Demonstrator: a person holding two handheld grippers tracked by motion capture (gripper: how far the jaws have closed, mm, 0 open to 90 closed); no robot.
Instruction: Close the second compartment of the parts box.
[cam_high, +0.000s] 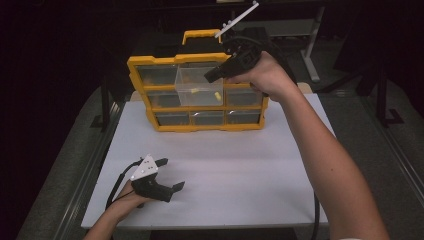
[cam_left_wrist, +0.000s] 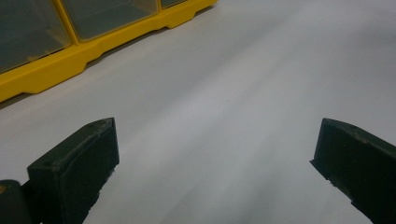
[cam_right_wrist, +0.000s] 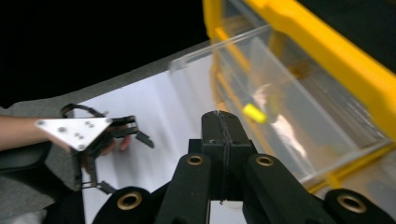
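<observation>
The right claw (cam_high: 208, 78) is clenched, its two black jaws pressed flat together with nothing between them, as the right gripper view shows plainly (cam_right_wrist: 223, 122). It hangs at the front rim of a clear plastic drawer (cam_high: 199, 88) that is pulled out from the middle of the upper rows of a yellow organizer (cam_high: 141, 64), and the tip of the claw sits just at the drawer's open top. Inside the drawer lie a few small yellow pieces (cam_high: 218, 96) (one rounded piece shows clearly in the right gripper view (cam_right_wrist: 254, 113), just beyond the closed jaws). The organizer stands upright at the far side of the white table (cam_high: 240, 165), its yellow handle (cam_high: 201, 35) on top and the other clear-fronted drawers pushed in. The person's right hand (cam_high: 267, 75) grips the tool from above, forearm reaching across the table. Well apart from all this, near the table's front left, the left claw (cam_high: 171, 175) is released, jaws standing wide over bare white surface with nothing between them; the left gripper view shows the two black jaws spread and the organizer's yellow base (cam_left_wrist: 70, 63) farther off. The left hand (cam_high: 125, 200) rests low by the table's near edge.
</observation>
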